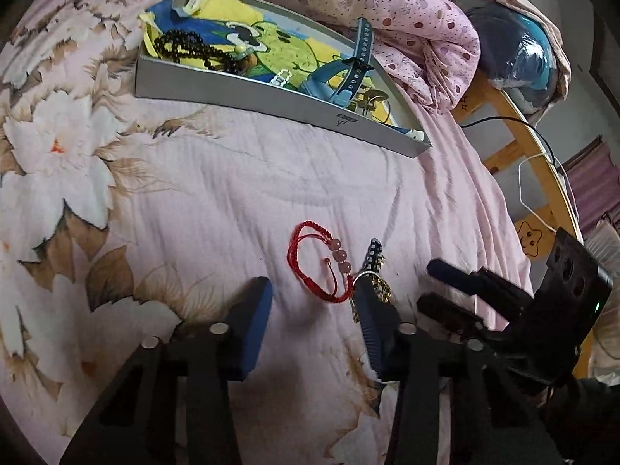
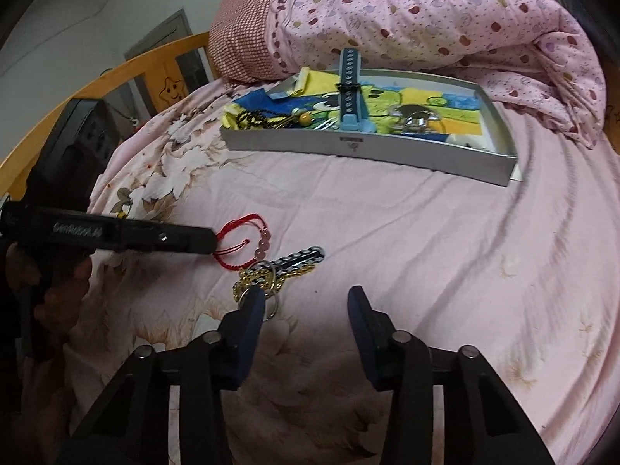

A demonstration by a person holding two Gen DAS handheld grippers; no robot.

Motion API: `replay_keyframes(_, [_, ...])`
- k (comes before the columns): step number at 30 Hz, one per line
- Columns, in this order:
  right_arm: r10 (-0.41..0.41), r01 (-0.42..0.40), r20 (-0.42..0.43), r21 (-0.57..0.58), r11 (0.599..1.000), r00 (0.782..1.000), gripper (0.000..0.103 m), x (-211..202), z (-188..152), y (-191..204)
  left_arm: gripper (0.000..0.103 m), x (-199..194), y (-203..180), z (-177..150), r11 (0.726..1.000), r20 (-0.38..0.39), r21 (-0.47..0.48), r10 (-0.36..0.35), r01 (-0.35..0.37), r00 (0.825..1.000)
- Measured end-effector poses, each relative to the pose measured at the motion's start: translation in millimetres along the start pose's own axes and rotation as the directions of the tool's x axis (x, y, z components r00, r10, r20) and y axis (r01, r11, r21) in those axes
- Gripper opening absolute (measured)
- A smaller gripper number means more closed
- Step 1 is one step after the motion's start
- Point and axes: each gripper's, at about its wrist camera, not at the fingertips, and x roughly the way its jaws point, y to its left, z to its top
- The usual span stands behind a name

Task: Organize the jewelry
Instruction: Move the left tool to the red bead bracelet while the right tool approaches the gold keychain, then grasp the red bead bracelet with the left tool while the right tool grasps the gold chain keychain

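Note:
A red cord bracelet (image 1: 321, 267) with pink beads lies on the pink bedsheet, between the spread fingers of my left gripper (image 1: 313, 285), whose pads do not touch it. Beside it lie a gold chain (image 1: 381, 290) and a black-and-silver chain (image 1: 374, 254), against the right finger. In the right wrist view, my right gripper (image 2: 304, 294) stands open over the sheet. Its left fingertip rests at the gold chain (image 2: 252, 277) and a key ring (image 2: 273, 304); nothing is between the pads. The left gripper (image 2: 211, 240) covers part of the red bracelet (image 2: 240, 221).
A grey tray (image 1: 271, 97) (image 2: 387, 151) lined with a cartoon cloth sits further up the bed, holding dark beads (image 1: 186, 48), a blue watch strap (image 1: 358, 62) and metal pieces. A rolled pink quilt (image 2: 426, 19) lies behind it. A wooden bed rail (image 1: 515, 147) and cables run along the edge.

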Motion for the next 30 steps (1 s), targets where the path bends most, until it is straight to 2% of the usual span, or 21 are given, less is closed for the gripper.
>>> replay_keyframes(4, [0.012, -0.012, -0.01, -0.004, 1.0, 1.0, 0.032, 7, 1, 0, 0.025, 7, 2, 5, 1.0, -0.018, -0.012, 0.015, -0.016, 1.0])
replay_keyframes(12, [0.07, -0.07, -0.002, -0.028, 0.997, 0.998, 0.032, 10, 5, 8, 0.004, 17, 1, 8, 0.996, -0.05, 0.012, 0.09, -0.09, 0.995])
replay_keyframes(14, [0.068, -0.068, -0.012, -0.053, 0.996, 0.998, 0.024, 13, 4, 12, 0.004, 18, 3, 7, 0.996, -0.049, 0.011, 0.09, -0.09, 0.995])
replay_keyframes(27, [0.051, -0.052, -0.019, -0.111, 0.992, 0.999, 0.023, 26, 4, 23, 0.003, 23, -3, 8, 0.991, -0.045, 0.042, 0.129, -0.128, 0.991])
replay_keyframes(28, [0.053, -0.055, -0.019, -0.113, 0.992, 0.998, 0.017, 26, 4, 23, 0.003, 24, -5, 9, 0.99, -0.044, 0.046, 0.134, -0.132, 0.99])
replay_keyframes(30, [0.047, -0.049, -0.017, -0.118, 0.992, 0.999, 0.015, 27, 4, 24, 0.002, 23, -7, 8, 0.989, -0.04, 0.051, 0.14, -0.138, 0.989])
